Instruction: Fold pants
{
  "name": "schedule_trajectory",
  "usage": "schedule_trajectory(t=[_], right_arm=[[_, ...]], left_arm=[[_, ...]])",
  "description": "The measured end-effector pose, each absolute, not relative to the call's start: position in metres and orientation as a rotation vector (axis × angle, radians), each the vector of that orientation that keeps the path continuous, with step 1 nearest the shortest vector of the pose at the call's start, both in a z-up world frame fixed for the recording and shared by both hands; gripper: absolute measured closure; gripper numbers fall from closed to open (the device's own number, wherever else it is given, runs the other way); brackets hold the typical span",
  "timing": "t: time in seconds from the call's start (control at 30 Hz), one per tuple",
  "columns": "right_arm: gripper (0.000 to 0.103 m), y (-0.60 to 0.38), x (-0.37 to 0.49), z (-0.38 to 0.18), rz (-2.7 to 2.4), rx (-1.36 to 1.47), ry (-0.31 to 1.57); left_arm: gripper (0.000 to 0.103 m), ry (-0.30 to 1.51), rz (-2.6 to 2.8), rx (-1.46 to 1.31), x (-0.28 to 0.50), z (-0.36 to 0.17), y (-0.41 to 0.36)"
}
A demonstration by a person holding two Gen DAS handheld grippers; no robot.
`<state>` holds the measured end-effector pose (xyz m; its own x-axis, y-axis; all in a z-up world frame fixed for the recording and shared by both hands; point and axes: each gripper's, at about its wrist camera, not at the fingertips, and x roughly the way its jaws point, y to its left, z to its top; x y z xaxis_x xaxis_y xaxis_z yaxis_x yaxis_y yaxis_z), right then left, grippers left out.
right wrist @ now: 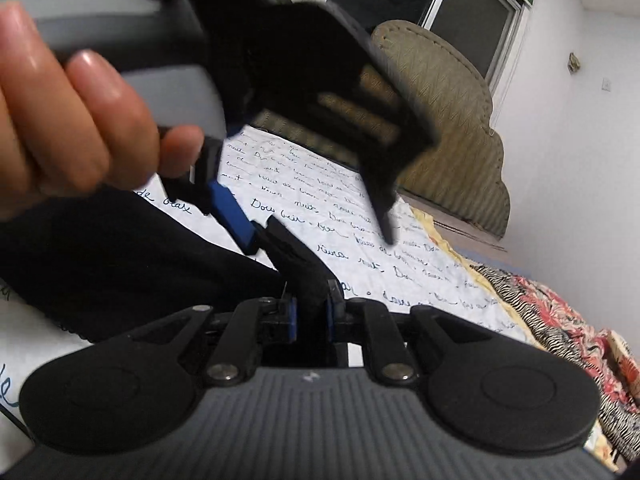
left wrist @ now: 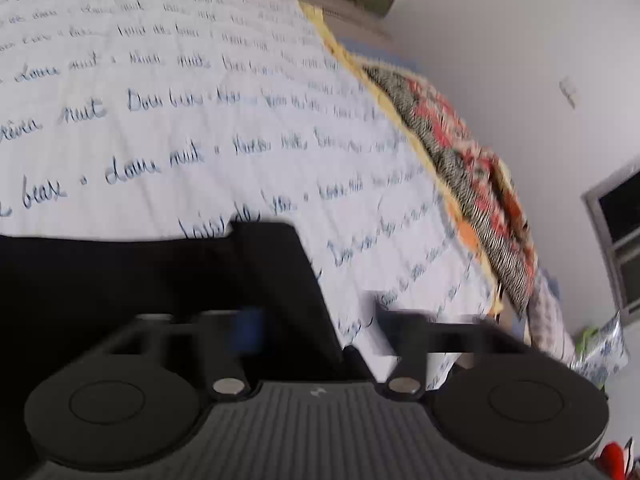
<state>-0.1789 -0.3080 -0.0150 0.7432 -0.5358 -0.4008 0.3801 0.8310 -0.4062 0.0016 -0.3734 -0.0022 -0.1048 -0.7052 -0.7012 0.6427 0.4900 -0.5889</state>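
Left wrist view: one pair of black pants (left wrist: 120, 276), one white bedspread (left wrist: 192, 92) printed with blue handwriting, one striped and flowered blanket (left wrist: 464, 160) along the bed's far edge; the pants are plain, dark and blurred, lying on the bedspread at lower left, one flat fold reaching between the fingers of the left gripper (left wrist: 316, 316); those fingers stand wide apart, released, gripping nothing; a white wall (left wrist: 500, 32) and a window (left wrist: 624, 232) lie beyond the bed.

Right wrist view: two grippers, one hand (right wrist: 68, 120), one pair of pants (right wrist: 120, 264); the right gripper (right wrist: 312, 312) is clenched on a narrow bunch of black cloth that rises from between its blue pads (right wrist: 291, 318); the rest of the pants spreads to the left on the bedspread (right wrist: 360, 240); the left gripper (right wrist: 320, 216), held by the hand, hangs just above with fingers spread and blocks much of the scene; a padded headboard (right wrist: 452, 120), a window (right wrist: 420, 0) and the blanket (right wrist: 552, 312) lie behind.
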Motion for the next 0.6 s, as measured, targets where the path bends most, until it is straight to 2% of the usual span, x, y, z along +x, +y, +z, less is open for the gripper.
schedule_trajectory(t=[0.07, 0.13, 0.47, 0.6], right_arm=[[0.09, -0.308, -0.181, -0.015, -0.51, -0.304, 0.533], [0.09, -0.307, -0.181, -0.014, -0.51, -0.306, 0.537], [0.09, -0.274, -0.168, 0.006, -0.427, -0.358, 0.482], [0.09, -0.252, -0.157, 0.008, -0.353, -0.366, 0.472]], left_arm=[[0.088, 1.266, -1.126, -0.069, 0.001, -0.01, -0.372], [0.095, 1.258, -1.127, -0.083, 0.001, -0.012, -0.37], [0.096, 0.996, -1.143, 0.024, -0.004, 0.031, -0.315], [0.096, 0.959, -1.106, 0.063, 0.007, 0.031, -0.278]])
